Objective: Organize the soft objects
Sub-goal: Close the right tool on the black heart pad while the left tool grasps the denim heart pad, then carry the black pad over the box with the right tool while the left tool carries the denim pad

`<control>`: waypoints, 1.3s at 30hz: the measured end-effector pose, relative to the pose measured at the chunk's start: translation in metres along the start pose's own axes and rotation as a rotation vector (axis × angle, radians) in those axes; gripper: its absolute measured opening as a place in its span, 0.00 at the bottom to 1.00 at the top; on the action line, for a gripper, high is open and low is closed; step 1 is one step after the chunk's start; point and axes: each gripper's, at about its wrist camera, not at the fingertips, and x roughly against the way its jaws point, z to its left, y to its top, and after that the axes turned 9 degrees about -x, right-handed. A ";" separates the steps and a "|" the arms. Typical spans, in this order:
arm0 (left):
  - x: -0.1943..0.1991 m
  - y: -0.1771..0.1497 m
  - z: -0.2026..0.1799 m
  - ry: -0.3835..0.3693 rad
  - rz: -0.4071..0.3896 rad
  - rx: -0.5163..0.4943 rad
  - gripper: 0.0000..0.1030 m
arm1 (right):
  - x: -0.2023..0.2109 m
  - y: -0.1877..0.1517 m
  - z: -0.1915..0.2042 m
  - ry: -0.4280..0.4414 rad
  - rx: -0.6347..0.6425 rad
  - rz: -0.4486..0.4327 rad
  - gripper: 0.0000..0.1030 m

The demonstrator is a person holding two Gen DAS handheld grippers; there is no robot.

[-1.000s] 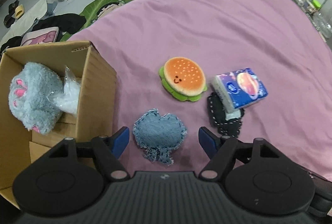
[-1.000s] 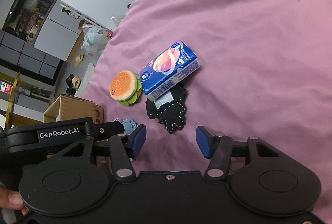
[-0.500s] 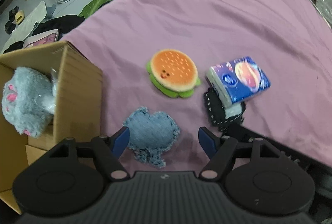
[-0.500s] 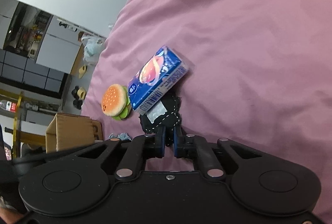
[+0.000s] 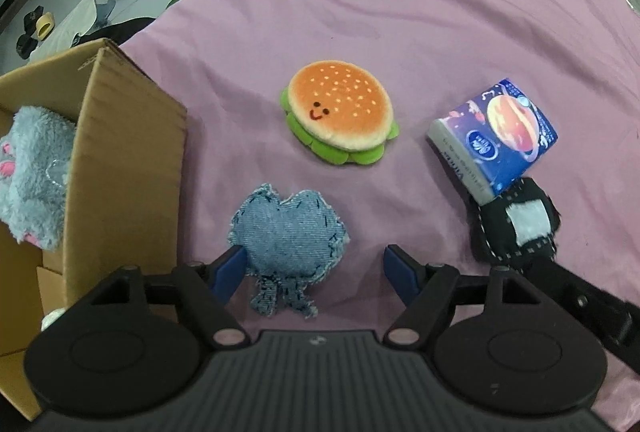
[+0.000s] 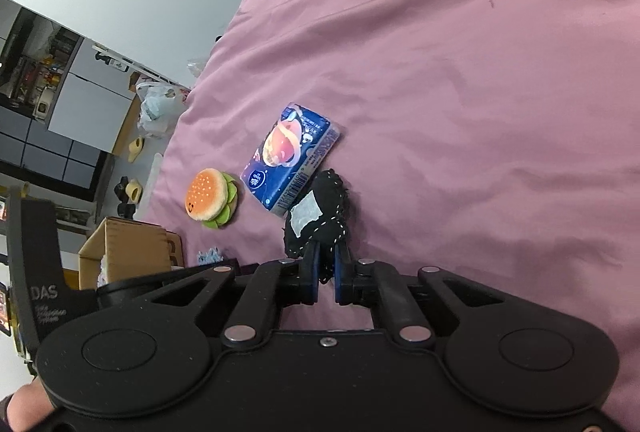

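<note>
Right gripper (image 6: 327,274): jaws nearly closed, pinching the near edge of the black patch (image 6: 320,218). The patch is bunched and looks partly raised off the pink sheet (image 6: 480,72); its far end touches or slips under the tissue pack (image 6: 290,156) — cannot tell which.

Left gripper (image 5: 314,272): jaws wide apart, holding nothing. The denim heart (image 5: 286,242) lies between the fingers, the left pad touching or just beside its left edge, the right pad well clear.

Layout, left wrist view: box (image 5: 120,168) at the left with a grey plush (image 5: 34,172) inside; burger (image 5: 338,112) far of the heart; tissue pack (image 5: 494,138) to the right; black patch (image 5: 516,228) near it, in the right gripper.

Handling, judged:
- Black patch: thin, limp cloth, very light. An edge pinch should hold, but it will droop and may drag the tissue pack if they overlap.
- Denim heart: lightly stuffed, frayed rim, not slippery. Best taken across the padded middle — the fringe alone could pull loose.
- Burger: squashy, light; grip across the bun sides.
- Tissue pack: glossy wrap, may slip; grip across the short sides.

Nothing fragile; the likely destination is the box.
</note>
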 end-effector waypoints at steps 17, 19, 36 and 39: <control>0.065 -0.024 0.028 -0.158 -0.141 0.005 0.16 | 0.031 -0.029 0.034 -0.065 0.070 -0.057 0.06; 0.072 -0.028 0.035 -0.171 -0.157 0.011 0.16 | 0.034 -0.033 0.039 -0.060 0.083 -0.065 0.06; 0.093 -0.046 0.060 -0.244 -0.197 0.012 0.19 | 0.074 -0.061 0.062 -0.055 0.112 -0.166 0.06; 0.082 -0.045 0.055 -0.247 -0.160 0.012 0.31 | 0.080 -0.063 0.058 -0.066 0.100 -0.174 0.06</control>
